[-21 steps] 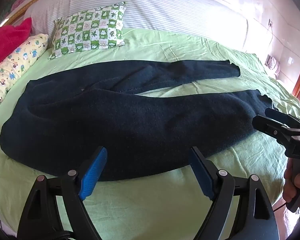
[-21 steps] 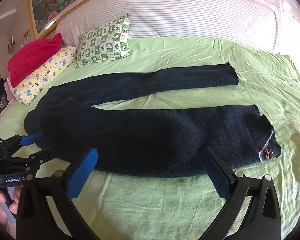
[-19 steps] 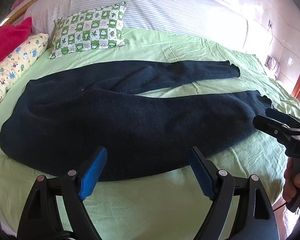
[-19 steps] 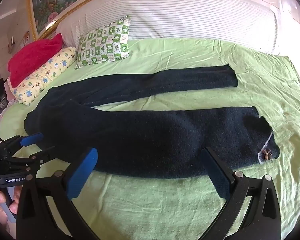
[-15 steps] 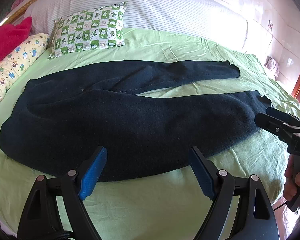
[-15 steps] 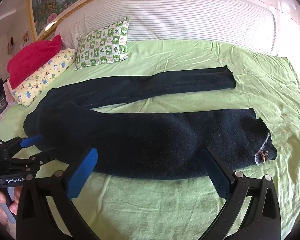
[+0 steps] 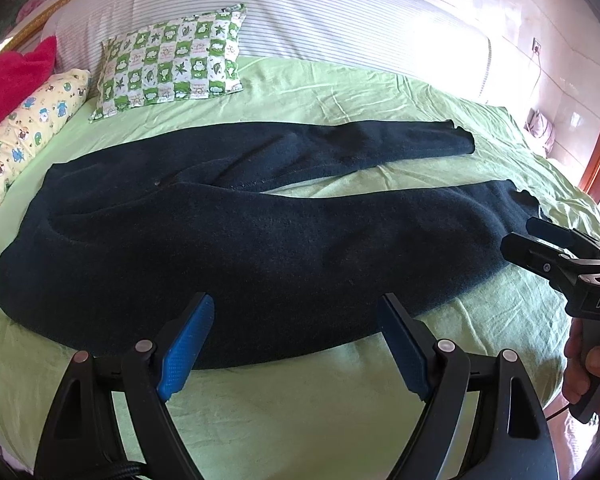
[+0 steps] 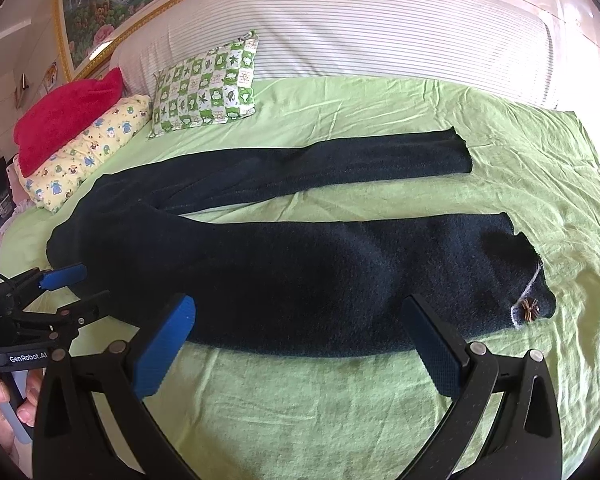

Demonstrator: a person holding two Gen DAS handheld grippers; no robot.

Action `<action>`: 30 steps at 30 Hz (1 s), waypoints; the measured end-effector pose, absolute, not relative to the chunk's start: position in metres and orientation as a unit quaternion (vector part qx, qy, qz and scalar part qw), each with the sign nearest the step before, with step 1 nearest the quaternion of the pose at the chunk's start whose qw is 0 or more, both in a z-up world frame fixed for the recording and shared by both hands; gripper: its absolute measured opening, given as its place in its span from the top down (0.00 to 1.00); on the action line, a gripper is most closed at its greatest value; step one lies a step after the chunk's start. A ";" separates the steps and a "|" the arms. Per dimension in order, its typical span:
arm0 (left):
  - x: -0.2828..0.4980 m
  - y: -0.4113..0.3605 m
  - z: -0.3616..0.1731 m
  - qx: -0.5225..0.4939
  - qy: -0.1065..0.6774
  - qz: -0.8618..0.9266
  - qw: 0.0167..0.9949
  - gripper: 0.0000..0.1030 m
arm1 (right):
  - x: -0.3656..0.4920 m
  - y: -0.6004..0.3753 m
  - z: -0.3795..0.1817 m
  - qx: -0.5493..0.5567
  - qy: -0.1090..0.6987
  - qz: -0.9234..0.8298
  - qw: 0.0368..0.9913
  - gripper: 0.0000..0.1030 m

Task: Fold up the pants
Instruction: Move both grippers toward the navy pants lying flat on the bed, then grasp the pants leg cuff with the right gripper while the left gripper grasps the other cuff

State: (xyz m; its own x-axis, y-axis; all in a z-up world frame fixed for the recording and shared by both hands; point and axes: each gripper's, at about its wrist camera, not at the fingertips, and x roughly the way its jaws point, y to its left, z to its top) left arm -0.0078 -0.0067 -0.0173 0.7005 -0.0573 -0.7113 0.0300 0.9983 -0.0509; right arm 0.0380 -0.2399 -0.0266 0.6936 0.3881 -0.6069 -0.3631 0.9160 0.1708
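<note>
Dark pants lie flat, unfolded, across the green-sheeted bed, legs spread apart, waist toward the pillows. Left tongs and right tongs both hover at the near edge, blue pads wide apart, gripping nothing. Checked green pillow leans on the striped headboard.

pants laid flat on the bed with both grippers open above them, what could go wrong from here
1. The pants are thick and fuzzy, so the jaws may catch only the top layer and the fold comes out uneven.
2. The two legs lie apart, with green sheet between them; lifting one side alone could twist them.
3. The sheet is wrinkled and loose, so a low grab might pinch it along with the pants.
</note>
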 end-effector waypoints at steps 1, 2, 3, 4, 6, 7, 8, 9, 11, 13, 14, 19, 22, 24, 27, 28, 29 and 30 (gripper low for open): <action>-0.007 -0.007 -0.018 -0.018 0.387 -0.024 0.922 0.18 | 0.039 -0.240 -0.026 0.018 0.335 0.204 0.920 0.00; -0.007 -0.007 -0.018 -0.019 0.388 -0.024 0.921 0.18 | 0.038 -0.239 -0.027 0.019 0.334 0.204 0.920 0.00; -0.006 -0.006 -0.019 -0.020 0.389 -0.026 0.921 0.18 | 0.037 -0.239 -0.028 0.020 0.330 0.204 0.922 0.00; -0.005 -0.006 -0.019 -0.021 0.390 -0.026 0.920 0.18 | 0.037 -0.239 -0.027 0.021 0.325 0.205 0.923 0.00; -0.004 -0.006 -0.019 -0.021 0.391 -0.029 0.920 0.18 | 0.037 -0.239 -0.028 0.025 0.320 0.206 0.924 0.00; -0.003 -0.006 -0.019 -0.022 0.391 -0.031 0.919 0.18 | 0.037 -0.239 -0.028 0.025 0.319 0.207 0.925 0.00; -0.002 -0.006 -0.019 -0.022 0.392 -0.033 0.919 0.18 | 0.037 -0.239 -0.028 0.026 0.317 0.207 0.925 0.00; -0.001 -0.006 -0.019 -0.022 0.393 -0.036 0.919 0.18 | 0.037 -0.239 -0.028 0.027 0.323 0.208 0.923 0.00; 0.001 -0.006 -0.019 -0.020 0.394 -0.039 0.918 0.18 | 0.038 -0.238 -0.028 0.027 0.325 0.209 0.922 0.00; 0.002 -0.006 -0.019 -0.018 0.395 -0.042 0.917 0.18 | 0.037 -0.237 -0.027 0.027 0.324 0.212 0.921 0.00; 0.004 -0.006 -0.019 -0.018 0.397 -0.044 0.917 0.18 | 0.037 -0.235 -0.028 0.027 0.324 0.213 0.921 0.00; 0.012 -0.006 -0.018 -0.014 0.402 -0.054 0.914 0.18 | 0.040 -0.235 -0.026 0.032 0.330 0.219 0.918 0.00; 0.020 -0.004 -0.016 -0.015 0.407 -0.063 0.911 0.18 | 0.044 -0.236 -0.025 0.025 0.342 0.218 0.914 0.00; 0.028 -0.002 -0.014 -0.014 0.411 -0.067 0.909 0.18 | 0.048 -0.239 -0.023 0.032 0.345 0.219 0.912 0.00; 0.042 0.001 -0.011 -0.015 0.413 -0.079 0.907 0.18 | 0.059 -0.246 -0.020 0.046 0.351 0.218 0.909 0.00; 0.048 0.001 -0.009 -0.014 0.414 -0.082 0.906 0.18 | 0.064 -0.250 -0.019 0.054 0.354 0.222 0.907 0.00; 0.053 0.001 -0.008 -0.013 0.414 -0.084 0.906 0.18 | 0.069 -0.253 -0.017 0.061 0.355 0.225 0.905 0.00; 0.060 0.001 -0.007 -0.011 0.416 -0.088 0.905 0.18 | 0.073 -0.256 -0.015 0.063 0.353 0.226 0.906 0.00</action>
State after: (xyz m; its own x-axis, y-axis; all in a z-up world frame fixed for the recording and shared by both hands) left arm 0.0595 0.0005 -0.0071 0.6381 -0.1690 -0.7512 0.1507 0.9842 -0.0934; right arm 0.0734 -0.2556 -0.0154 0.6486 0.4534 -0.6114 -0.3646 0.8901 0.2734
